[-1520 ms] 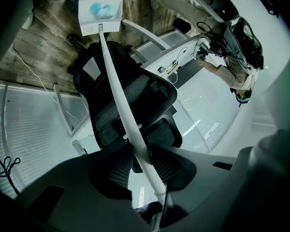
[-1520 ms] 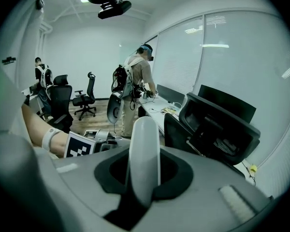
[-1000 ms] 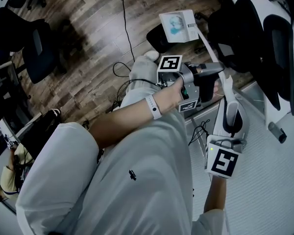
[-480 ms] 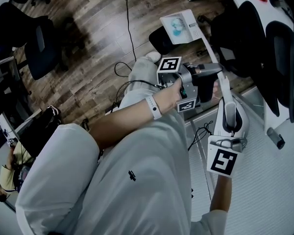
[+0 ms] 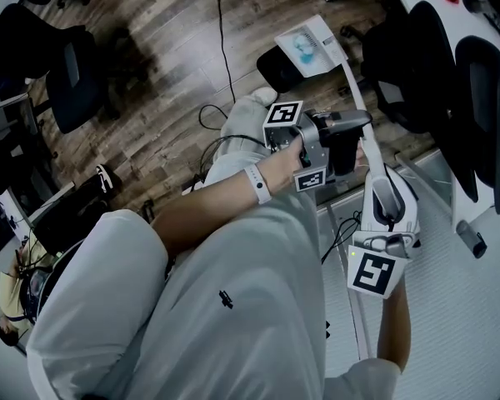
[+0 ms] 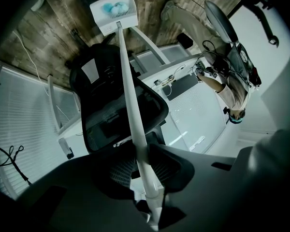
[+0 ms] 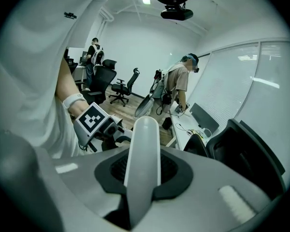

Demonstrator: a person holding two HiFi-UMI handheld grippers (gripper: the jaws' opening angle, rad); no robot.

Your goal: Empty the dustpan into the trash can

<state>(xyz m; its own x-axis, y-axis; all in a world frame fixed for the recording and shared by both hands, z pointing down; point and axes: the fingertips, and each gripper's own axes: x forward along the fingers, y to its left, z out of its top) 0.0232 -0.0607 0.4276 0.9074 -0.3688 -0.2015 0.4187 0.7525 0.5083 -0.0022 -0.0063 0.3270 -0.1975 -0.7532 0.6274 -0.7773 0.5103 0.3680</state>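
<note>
While both grippers hold one long white handle point(image 5: 355, 86), the dustpan point(image 5: 317, 36) sits at its far end, seen against the wood floor point(image 5: 150, 82). Blue fluff point(image 5: 300, 44) lies in the pan. A dark round thing point(image 5: 272, 67) is just beside the pan. Whether it is the trash can I cannot tell.

The left gripper point(image 5: 350, 144) takes the handle partway along, from the side. In the left gripper view the shaft runs from between the two dark pads point(image 6: 171, 161) straight up to the pan at the top of the picture, crossing in front of a black chair point(image 6: 106, 110). Its jaws have just been closing with the shaft between them, and the pads now press on it from both sides.

The right gripper point(image 5: 389, 211) sits nearer the person, at the thick rounded end of the handle. In the right gripper view that end stands upright between the black pads point(image 7: 176, 170), which hug it on either side, so the jaws are clamped on it. The left gripper's marker cube point(image 7: 92, 120) shows just beyond the end, near the right gripper but apart from it.
</note>
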